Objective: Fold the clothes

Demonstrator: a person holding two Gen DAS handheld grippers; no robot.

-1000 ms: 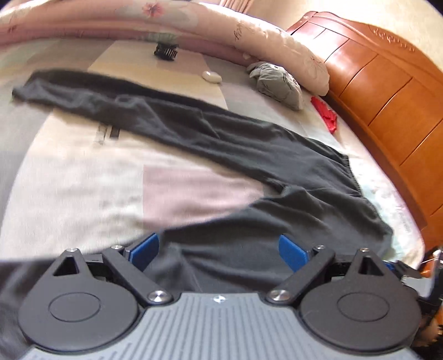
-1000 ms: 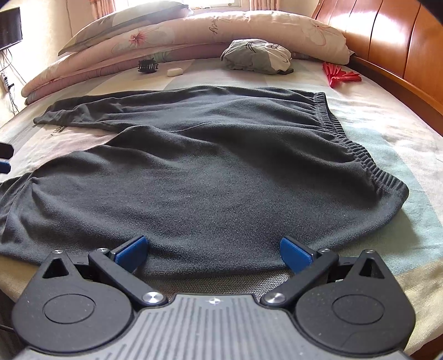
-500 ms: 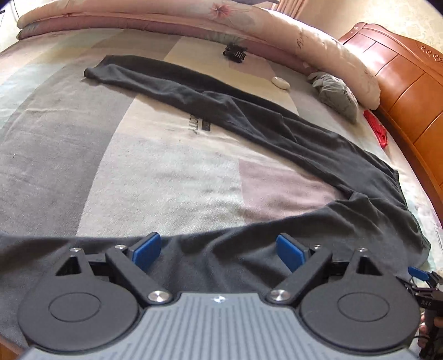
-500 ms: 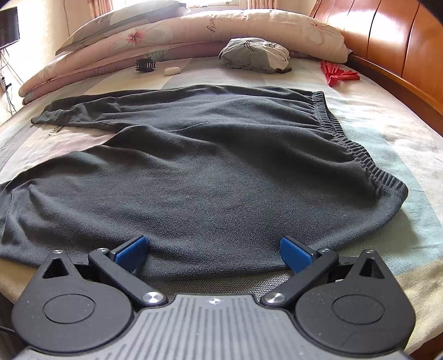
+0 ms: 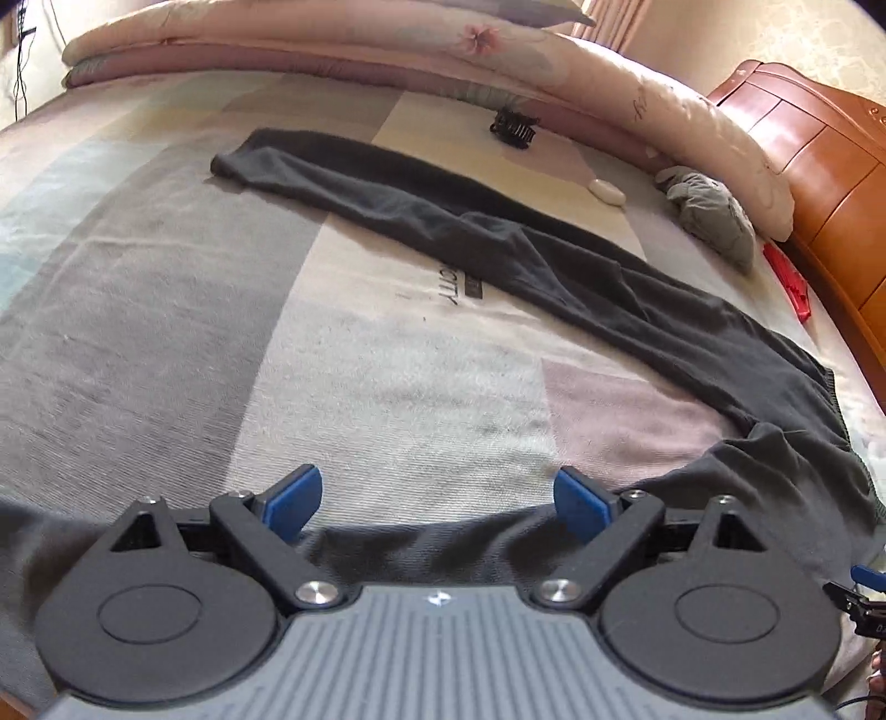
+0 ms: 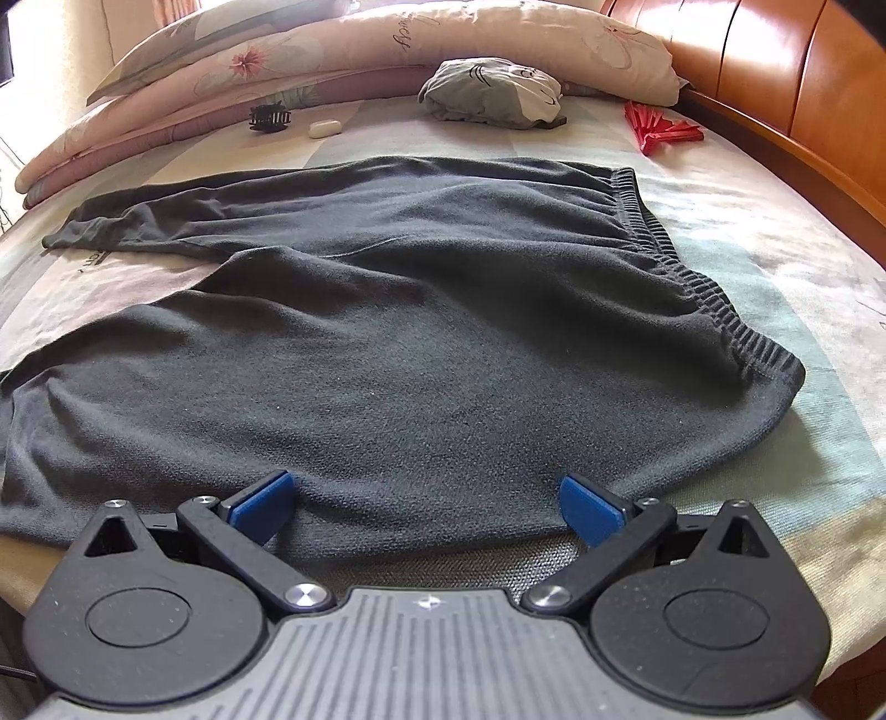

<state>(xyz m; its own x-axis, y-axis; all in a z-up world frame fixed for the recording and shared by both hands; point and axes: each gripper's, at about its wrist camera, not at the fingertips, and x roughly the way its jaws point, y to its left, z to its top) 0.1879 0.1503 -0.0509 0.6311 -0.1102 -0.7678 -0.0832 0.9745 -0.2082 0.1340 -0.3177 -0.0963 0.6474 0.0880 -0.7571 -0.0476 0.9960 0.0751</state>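
Note:
Dark grey trousers lie spread flat on the bed, elastic waistband to the right, both legs running off to the left. In the left wrist view the far leg stretches diagonally across the blanket and the near leg's edge passes under the tool. My left gripper hangs open over that near leg, blue pads wide apart, nothing pinched. My right gripper stands open at the trousers' near hem close to the waist, pads apart above the cloth.
A striped blanket covers the bed. Folded quilts and pillows line the far side beside a wooden headboard. A grey bundle, a red fan, a black hair clip and a white case lie beyond the trousers.
The left gripper has swung leftward along the near leg, so more bare blanket and the far leg's cuff show. The right gripper's view has barely shifted. Both stay open.

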